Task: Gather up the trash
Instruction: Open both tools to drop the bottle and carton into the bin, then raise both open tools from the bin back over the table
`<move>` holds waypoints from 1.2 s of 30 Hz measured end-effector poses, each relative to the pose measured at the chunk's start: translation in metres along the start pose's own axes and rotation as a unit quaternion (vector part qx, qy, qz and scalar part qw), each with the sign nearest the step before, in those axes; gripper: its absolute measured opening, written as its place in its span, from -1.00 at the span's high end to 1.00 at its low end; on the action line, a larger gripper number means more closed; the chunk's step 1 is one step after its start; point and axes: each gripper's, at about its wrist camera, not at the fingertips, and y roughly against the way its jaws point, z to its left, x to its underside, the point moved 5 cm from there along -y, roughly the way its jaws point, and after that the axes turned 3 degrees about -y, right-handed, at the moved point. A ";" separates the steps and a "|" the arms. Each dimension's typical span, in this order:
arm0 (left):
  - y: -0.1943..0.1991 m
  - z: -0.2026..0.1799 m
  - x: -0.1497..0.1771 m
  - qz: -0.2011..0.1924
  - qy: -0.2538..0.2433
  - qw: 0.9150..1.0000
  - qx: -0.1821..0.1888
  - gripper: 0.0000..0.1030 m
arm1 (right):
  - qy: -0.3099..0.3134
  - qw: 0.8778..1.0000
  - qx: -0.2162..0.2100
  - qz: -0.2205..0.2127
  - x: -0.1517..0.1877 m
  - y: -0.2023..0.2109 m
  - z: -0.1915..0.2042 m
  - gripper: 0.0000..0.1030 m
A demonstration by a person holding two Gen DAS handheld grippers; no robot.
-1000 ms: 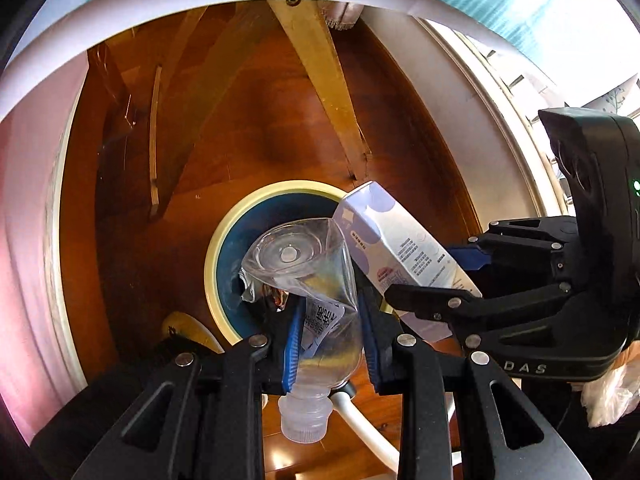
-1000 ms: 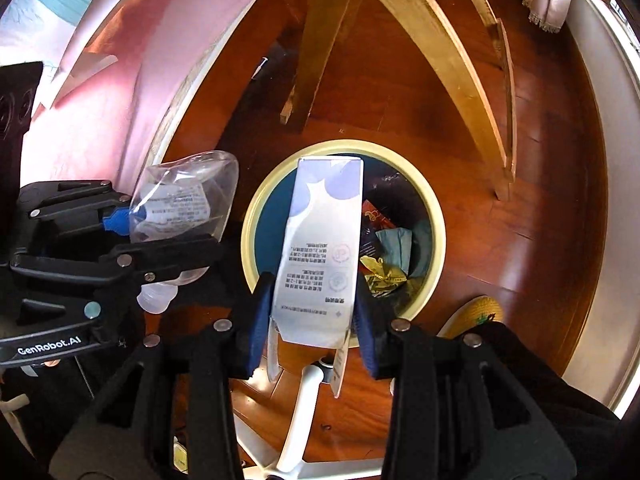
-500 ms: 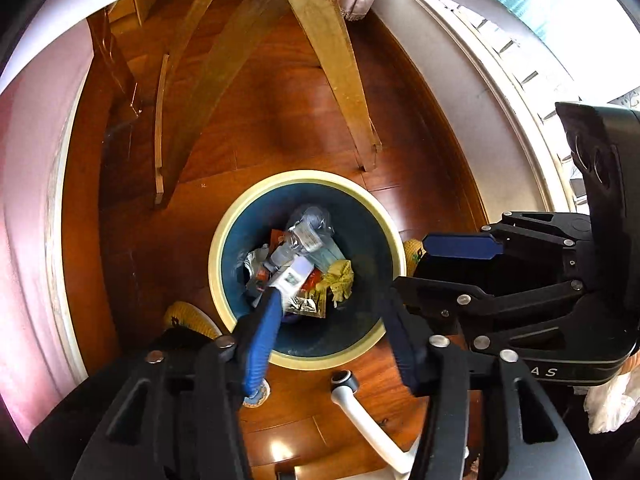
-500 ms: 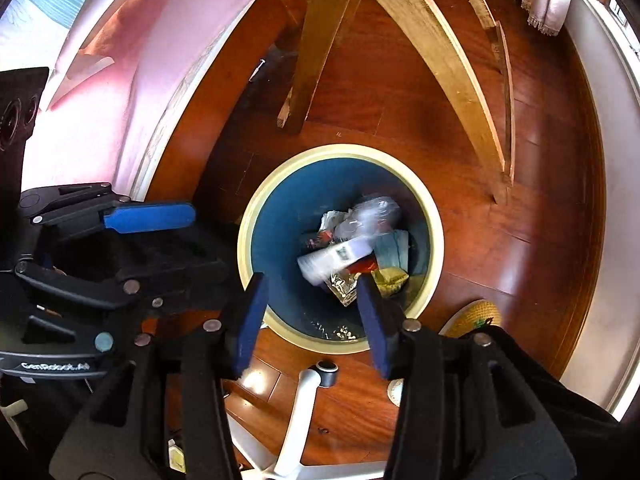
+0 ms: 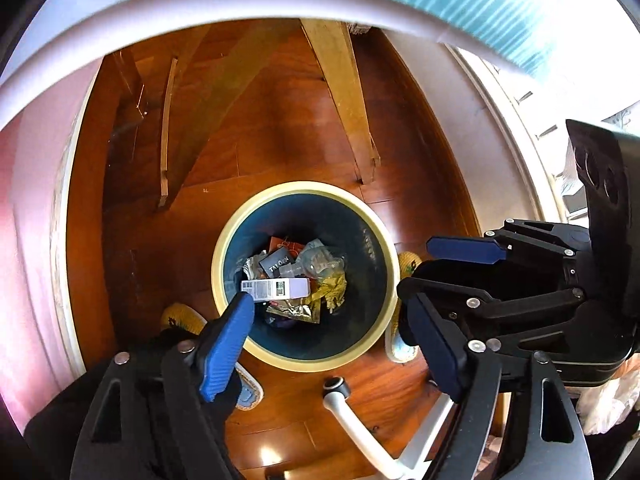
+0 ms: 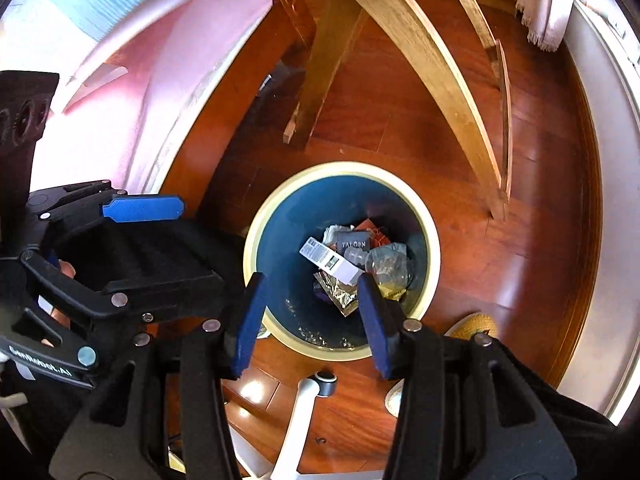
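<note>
On the wooden floor (image 5: 280, 132) beneath the grippers, the blue bin (image 5: 376, 248) already held the carton (image 5: 276, 288) and crushed bottle (image 6: 384, 262), while the left gripper (image 5: 332, 320) was opening empty and the right gripper (image 6: 310, 314) stood released, so that drop looked done.

Left claw's blue finger (image 5: 228, 344) covers the carton's (image 5: 276, 288) end in the bin (image 5: 376, 320); the scraps beneath are too jumbled to name, and the chair leg (image 6: 296, 420) runs off frame.
</note>
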 end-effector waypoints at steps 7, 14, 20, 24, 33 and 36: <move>0.036 -0.005 0.006 0.001 -0.002 1.000 0.008 -0.67 | -0.016 0.999 -0.029 -0.008 0.000 0.044 0.009 -0.02; 0.108 -0.021 0.009 -0.021 -0.053 0.998 -0.009 -0.73 | 0.004 0.999 -0.049 -0.022 -0.001 0.112 0.022 -0.07; 0.180 -0.029 -0.017 -0.047 -0.064 0.997 -0.015 -0.75 | 0.022 0.997 -0.051 -0.058 -0.014 0.174 0.035 -0.18; 0.235 -0.032 -0.052 -0.081 -0.061 0.995 -0.009 -0.75 | 0.044 0.993 -0.054 -0.094 -0.034 0.222 0.051 -0.18; 0.336 -0.028 -0.169 -0.162 -0.049 0.986 -0.004 -0.75 | 0.060 0.981 -0.047 -0.177 -0.132 0.323 0.056 -0.18; 0.359 -0.026 -0.220 -0.185 -0.056 0.981 -0.018 -0.75 | 0.058 0.977 -0.020 -0.202 -0.183 0.342 0.042 -0.18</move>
